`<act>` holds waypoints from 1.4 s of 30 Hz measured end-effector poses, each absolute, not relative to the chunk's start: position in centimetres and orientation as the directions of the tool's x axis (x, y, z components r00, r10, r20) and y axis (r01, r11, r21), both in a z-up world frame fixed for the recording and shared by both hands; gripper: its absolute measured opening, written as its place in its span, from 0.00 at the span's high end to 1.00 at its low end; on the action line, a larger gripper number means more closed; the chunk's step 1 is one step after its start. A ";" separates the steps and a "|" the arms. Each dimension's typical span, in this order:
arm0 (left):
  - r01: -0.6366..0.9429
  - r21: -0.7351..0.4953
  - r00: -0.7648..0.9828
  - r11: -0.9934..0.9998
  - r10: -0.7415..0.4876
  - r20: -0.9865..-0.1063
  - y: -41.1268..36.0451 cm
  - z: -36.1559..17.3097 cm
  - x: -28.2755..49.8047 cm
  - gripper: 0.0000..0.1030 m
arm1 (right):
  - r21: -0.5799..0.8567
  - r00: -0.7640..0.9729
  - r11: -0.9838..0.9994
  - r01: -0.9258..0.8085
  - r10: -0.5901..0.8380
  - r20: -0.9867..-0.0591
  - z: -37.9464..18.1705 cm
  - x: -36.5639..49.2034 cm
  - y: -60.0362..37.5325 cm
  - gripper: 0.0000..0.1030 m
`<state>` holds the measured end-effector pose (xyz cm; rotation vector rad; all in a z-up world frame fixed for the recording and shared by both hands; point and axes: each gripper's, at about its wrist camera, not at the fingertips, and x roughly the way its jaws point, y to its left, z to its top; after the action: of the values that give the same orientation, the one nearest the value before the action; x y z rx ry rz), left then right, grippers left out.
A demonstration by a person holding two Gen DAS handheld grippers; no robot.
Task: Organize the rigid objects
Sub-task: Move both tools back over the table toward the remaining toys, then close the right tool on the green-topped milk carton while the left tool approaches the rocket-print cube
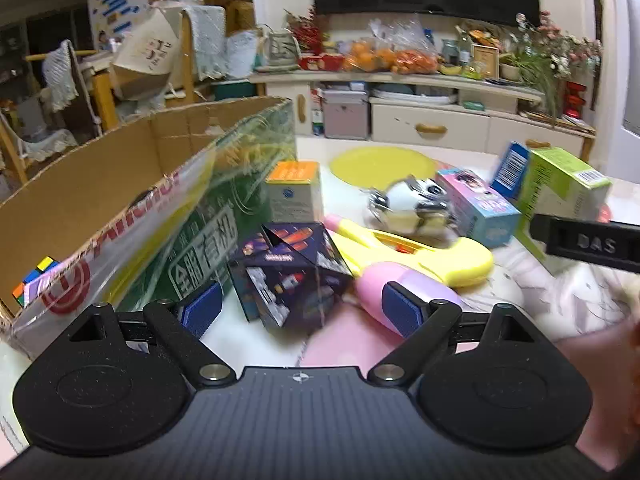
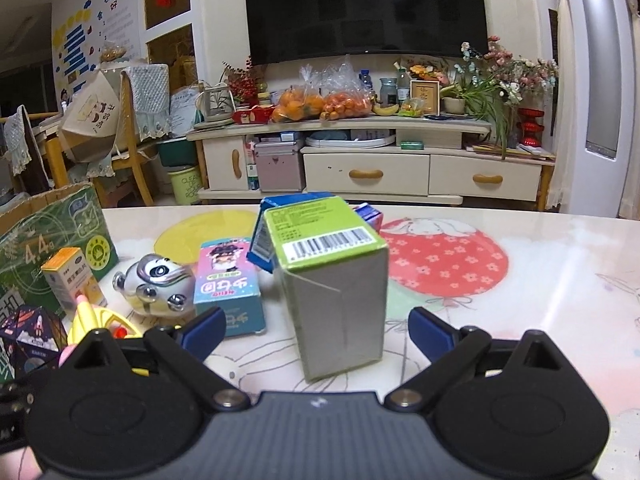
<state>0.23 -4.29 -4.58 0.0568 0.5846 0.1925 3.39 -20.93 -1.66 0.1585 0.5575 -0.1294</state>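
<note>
The green box (image 2: 334,280) is seen standing upright on the table (image 2: 540,280) at twelve o'clock from the right gripper (image 2: 316,330), nearer than the left gripper (image 1: 302,308), both spread wide and empty.

Home living room — television (image 2: 366,8), drawer cabinet (image 2: 372,160) (bagged oranges (image 2: 320,104) on top)

A: Where is the carton (image 1: 132,200)?
B: Left of frame, cube (image 1: 34,280) inside.
A: And the toys?
B: Gun (image 1: 420,256) at centre, panda (image 1: 412,208) behind it, box (image 2: 336,292) farther right.
</note>
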 end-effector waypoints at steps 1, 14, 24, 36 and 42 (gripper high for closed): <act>-0.171 0.110 0.817 0.979 0.203 -0.539 -4.2 -4.6 0.6 0.00 | 0.114 0.842 0.980 0.163 -0.078 -0.534 -1.6 3.4 -20.9 0.05; -0.112 0.115 0.854 0.987 0.155 -0.497 -4.4 -4.9 1.8 0.00 | 0.139 0.840 0.973 0.185 -0.083 -0.537 -1.9 3.9 -22.3 0.04; -0.037 0.081 0.867 0.996 0.073 -0.493 -4.0 -4.9 1.7 0.00 | 0.149 0.837 0.973 0.176 -0.068 -0.542 -2.3 4.8 -21.9 0.03; -0.079 0.176 0.852 0.981 0.158 -0.499 -4.8 -5.6 2.9 0.11 | 0.122 0.859 0.978 0.169 -0.085 -0.505 -2.3 4.9 -21.6 0.23; -0.070 0.178 0.846 0.982 0.153 -0.510 -4.7 -5.3 2.9 0.13 | 0.125 0.853 0.979 0.161 -0.074 -0.516 -2.3 5.1 -21.7 0.50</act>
<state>2.87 -4.66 -5.33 0.1552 0.5500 0.1181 5.05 -21.67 -2.26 0.1666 0.5346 -0.1243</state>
